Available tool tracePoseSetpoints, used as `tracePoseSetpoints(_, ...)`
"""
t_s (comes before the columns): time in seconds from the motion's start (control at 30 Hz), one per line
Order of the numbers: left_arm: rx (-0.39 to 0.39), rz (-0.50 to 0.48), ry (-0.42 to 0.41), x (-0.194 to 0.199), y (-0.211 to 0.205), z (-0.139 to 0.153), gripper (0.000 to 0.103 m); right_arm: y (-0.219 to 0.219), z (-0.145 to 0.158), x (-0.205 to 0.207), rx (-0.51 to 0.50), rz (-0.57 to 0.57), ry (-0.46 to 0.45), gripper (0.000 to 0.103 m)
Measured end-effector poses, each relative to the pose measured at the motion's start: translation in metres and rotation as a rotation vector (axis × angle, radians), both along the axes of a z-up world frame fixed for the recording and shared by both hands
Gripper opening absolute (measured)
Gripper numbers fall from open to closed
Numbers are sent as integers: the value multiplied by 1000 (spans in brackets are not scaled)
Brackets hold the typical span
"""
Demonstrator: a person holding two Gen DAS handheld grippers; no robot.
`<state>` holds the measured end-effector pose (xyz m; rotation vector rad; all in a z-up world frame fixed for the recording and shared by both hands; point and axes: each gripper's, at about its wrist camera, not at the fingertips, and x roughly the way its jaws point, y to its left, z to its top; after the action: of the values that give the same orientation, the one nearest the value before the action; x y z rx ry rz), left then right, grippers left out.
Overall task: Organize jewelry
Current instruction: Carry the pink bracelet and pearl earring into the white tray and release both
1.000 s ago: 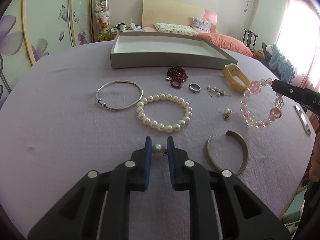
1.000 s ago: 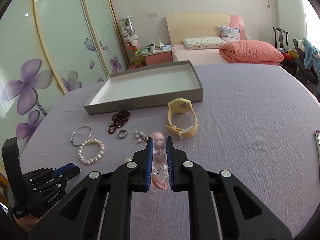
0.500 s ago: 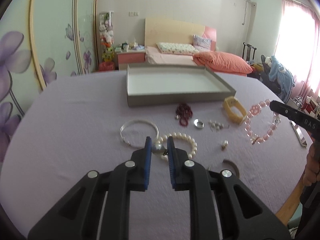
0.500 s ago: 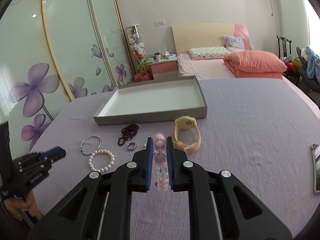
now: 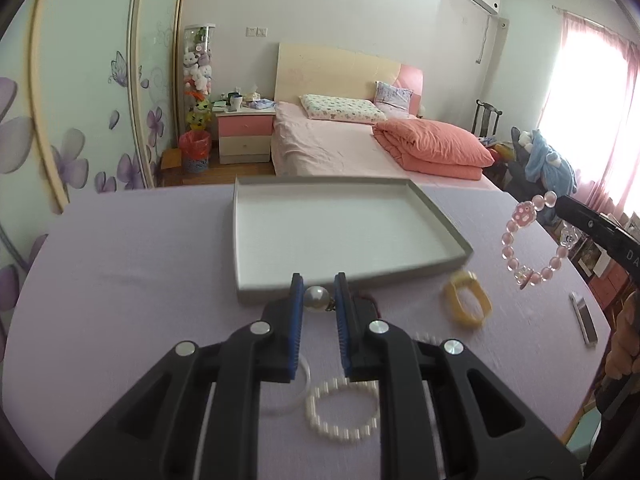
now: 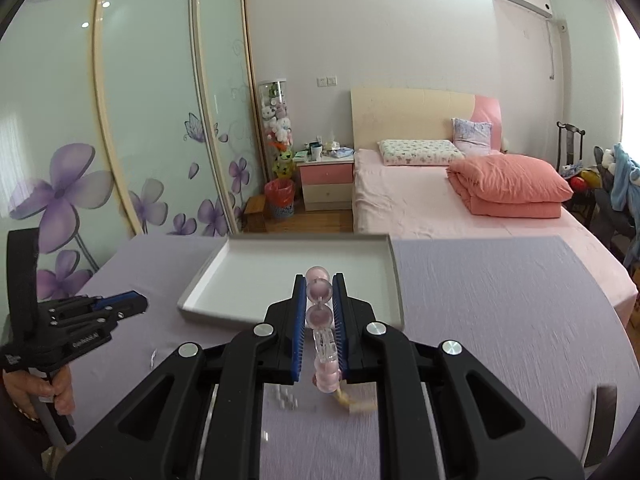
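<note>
Left wrist view: the left claw [image 5: 318, 298] is clamped on a pearl earring [image 5: 316, 298], and the empty grey tray [image 5: 248, 280] sits straight ahead, just past the tips. Over on the right, the right claw [image 6: 319, 296] pinches the pink bead bracelet [image 6: 318, 292], its loop dangling near the tray's right edge.

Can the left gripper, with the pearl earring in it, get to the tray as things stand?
Probably yes. The left gripper is shut on the pearl earring, the tray lies just ahead with its inside bare, and nothing stands between them.
</note>
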<state>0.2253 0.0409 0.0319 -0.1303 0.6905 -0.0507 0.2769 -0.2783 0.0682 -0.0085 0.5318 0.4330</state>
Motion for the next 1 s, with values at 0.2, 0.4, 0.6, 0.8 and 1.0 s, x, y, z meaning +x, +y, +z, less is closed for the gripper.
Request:
tracePoseSetpoints(0.2, 23, 18, 16, 73, 5, -5, 16, 43, -8, 72, -48, 23, 64, 14)
tracePoseSetpoints(0.4, 19, 18, 18, 132, 8, -19, 16, 79, -39, 142, 9, 52, 184, 14)
tracePoseSetpoints(0.6, 7, 26, 62, 172, 13, -41, 16, 87, -84, 199, -13, 4, 349, 14)
tracePoseSetpoints(0.8, 0, 9, 67, 185, 10, -49, 16, 70, -96, 216, -47, -79, 385, 17)
tracePoseSetpoints(1.0, 2, 9, 67, 188, 8, -52, 16, 55, -93, 209, -14, -98, 362, 60)
